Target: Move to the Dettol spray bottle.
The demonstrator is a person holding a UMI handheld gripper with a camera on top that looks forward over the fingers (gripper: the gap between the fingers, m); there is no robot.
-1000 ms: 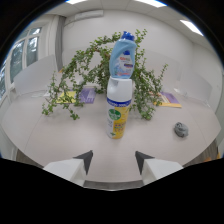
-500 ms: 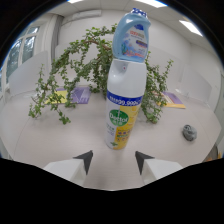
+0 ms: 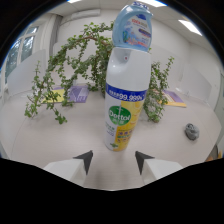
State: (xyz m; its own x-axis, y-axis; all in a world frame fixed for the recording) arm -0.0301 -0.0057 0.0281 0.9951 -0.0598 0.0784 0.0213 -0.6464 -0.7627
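While the fingers [image 3: 114,161] gape released, the Dettol spray bottle [image 3: 124,100] stands just ahead.
Pushing on could topple it, perhaps into the plant [image 3: 82,65] behind.

The spray bottle [image 3: 124,97] reads "Dettol" on its green badge, with "99.999%" on the blue band above.

The Dettol spray bottle [image 3: 124,100] stands upright on the pale table. It is white with a white cap, a blue band, a green logo and a yellow base.
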